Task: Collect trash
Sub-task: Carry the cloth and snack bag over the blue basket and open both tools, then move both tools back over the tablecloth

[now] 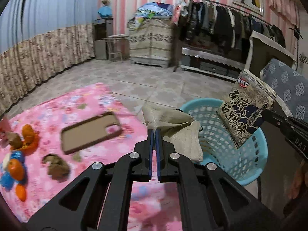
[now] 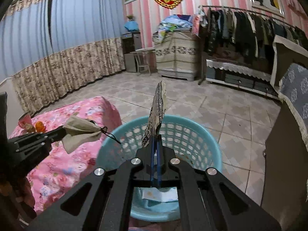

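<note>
We see a flat snack packet (image 1: 248,109), grey-brown with large dark Chinese characters and a small red logo at its top, with a torn upper edge. Our right gripper (image 2: 155,140) is clamped on the packet's lower end, so it stands up from the fingertips at the centre of the right view, edge-on, its long axis nearly vertical and leaning slightly right. It hangs over the light blue plastic basket (image 2: 209,144), which fills the lower middle of that frame. In the left view the packet sits at the right, tilted, above the basket's rim. Our left gripper (image 1: 154,132) is closed on a crumpled beige cloth pouch (image 1: 169,119) with a dark drawstring, held beside the basket's left edge above the pink floral blanket (image 1: 80,100)
</note>
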